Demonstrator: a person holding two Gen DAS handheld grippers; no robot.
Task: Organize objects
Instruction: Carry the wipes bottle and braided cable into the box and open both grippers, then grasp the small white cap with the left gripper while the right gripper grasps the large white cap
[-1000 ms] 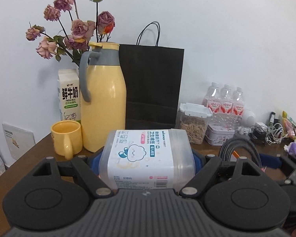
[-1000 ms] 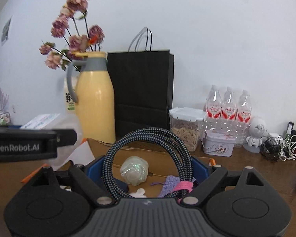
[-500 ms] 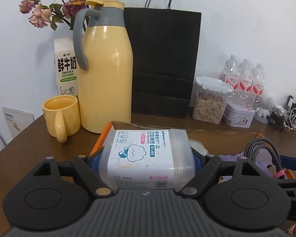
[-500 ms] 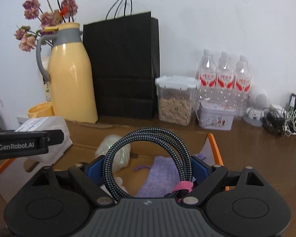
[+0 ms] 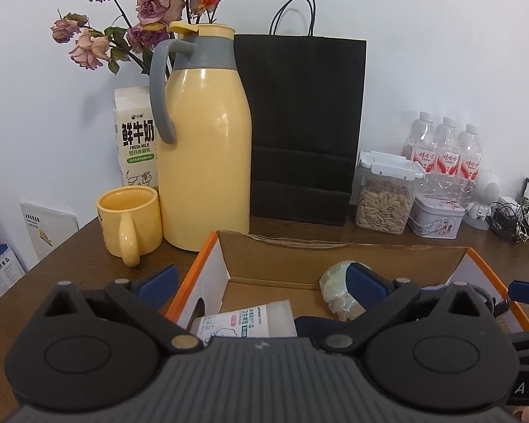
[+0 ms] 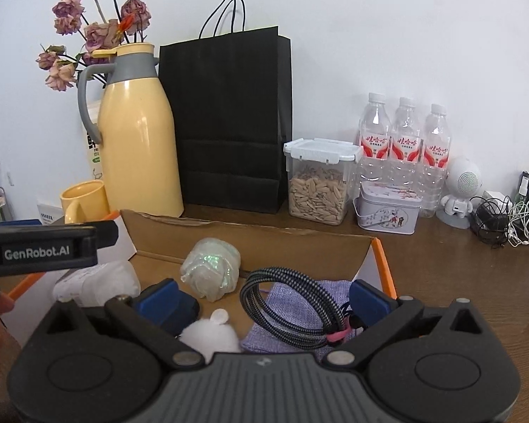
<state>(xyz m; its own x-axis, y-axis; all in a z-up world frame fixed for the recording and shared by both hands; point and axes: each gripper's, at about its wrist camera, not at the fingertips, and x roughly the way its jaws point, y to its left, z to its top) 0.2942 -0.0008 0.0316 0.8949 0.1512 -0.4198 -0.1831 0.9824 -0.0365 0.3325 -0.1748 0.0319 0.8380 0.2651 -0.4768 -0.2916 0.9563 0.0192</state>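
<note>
Both my tongs just opened wide, nothing clamped. Left tongs (image 5: 262, 283): cotton swab box (image 5: 243, 320), gripped a second ago, now lies in cardboard box (image 5: 338, 257) below pads. Right tongs (image 6: 264, 298): braided cable (image 6: 285, 313), held before, now rests on purple pouch (image 6: 282, 298) inside same box on tabletop (image 6: 458, 264).

**Cable lying loose in the box**

My right gripper (image 6: 262, 296) has just been opening; its blue pads stand wide, clear of the braided cable (image 6: 292, 312) coiled between them at lower centre. The cable rests on a purple pouch (image 6: 289, 299) inside the cardboard box (image 6: 250, 238). The left gripper (image 6: 49, 248) juts in from the left edge.
</note>
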